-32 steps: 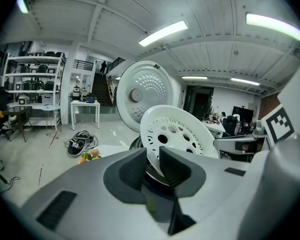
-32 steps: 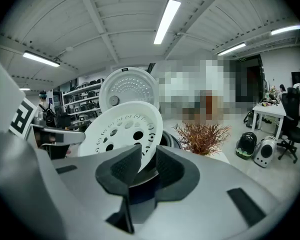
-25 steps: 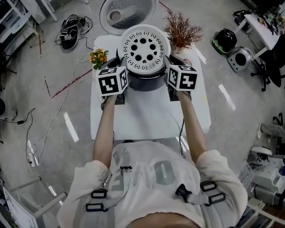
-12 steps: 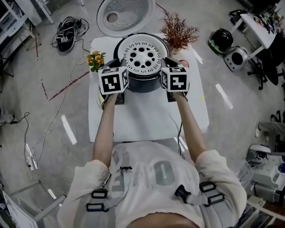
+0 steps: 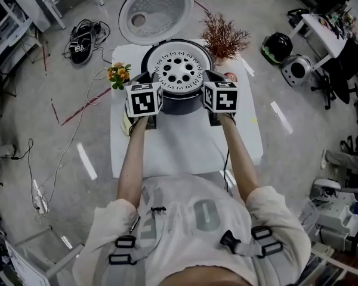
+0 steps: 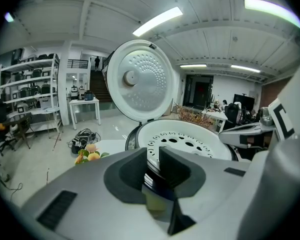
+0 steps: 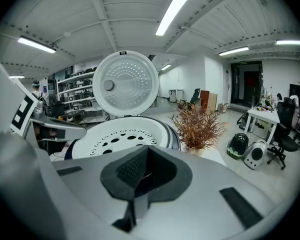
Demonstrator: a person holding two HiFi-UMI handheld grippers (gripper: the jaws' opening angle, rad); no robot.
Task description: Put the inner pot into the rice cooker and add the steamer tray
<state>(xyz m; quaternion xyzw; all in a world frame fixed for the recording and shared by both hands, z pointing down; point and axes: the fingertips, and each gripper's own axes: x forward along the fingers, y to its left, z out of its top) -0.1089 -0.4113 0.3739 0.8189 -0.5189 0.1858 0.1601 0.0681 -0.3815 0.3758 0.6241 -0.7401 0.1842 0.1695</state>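
Steamer tray (image 5: 178,70) seated in rice cooker (image 5: 182,105); left gripper (image 6: 152,154) clamps its rim, steadying; right gripper (image 7: 146,156) jaws just closed together, empty.

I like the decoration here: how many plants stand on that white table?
2. A small bunch of orange flowers sits left of the rice cooker; a dried brown shrub stands at its right. The cooker could hide more behind it.
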